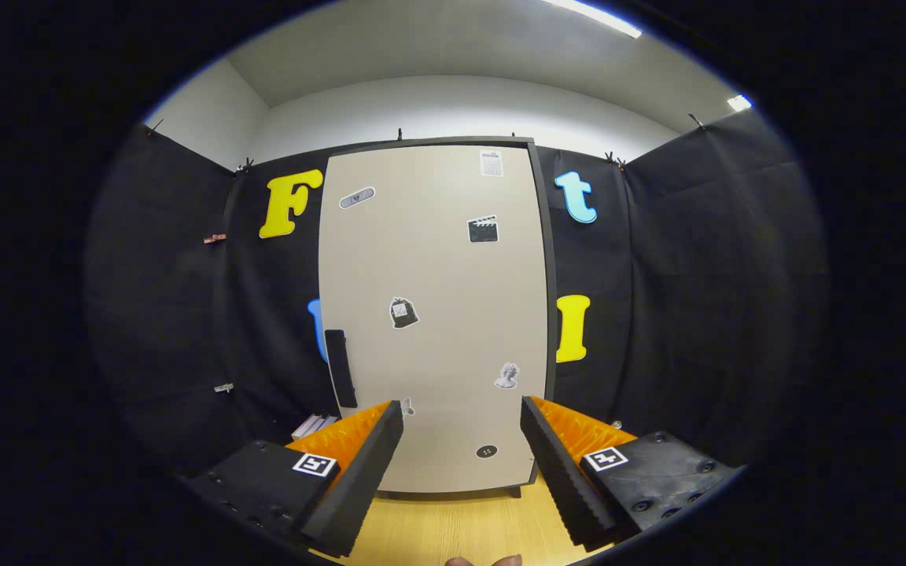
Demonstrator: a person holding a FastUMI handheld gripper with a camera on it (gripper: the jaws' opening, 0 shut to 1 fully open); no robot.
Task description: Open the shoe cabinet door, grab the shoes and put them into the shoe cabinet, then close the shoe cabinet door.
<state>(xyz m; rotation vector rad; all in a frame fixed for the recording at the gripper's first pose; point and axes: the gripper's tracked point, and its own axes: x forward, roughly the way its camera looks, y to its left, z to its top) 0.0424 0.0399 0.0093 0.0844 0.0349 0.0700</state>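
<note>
door (433, 314) shut, handle (340, 368) at 10 o'clock of your fingers | gripper (462, 464) spread, empty, squared to door | stage ambiguous

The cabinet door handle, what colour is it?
Black, on the beige shoe cabinet door; the handle shows best in the gripper view, beyond the open gripper.

A light wooden floor (453, 527) carries the tall beige shoe cabinet (433, 314), which stands upright on it at the far side, door closed. Something pale (313, 425) lies low at the cabinet's left; what it is cannot be told.
</note>
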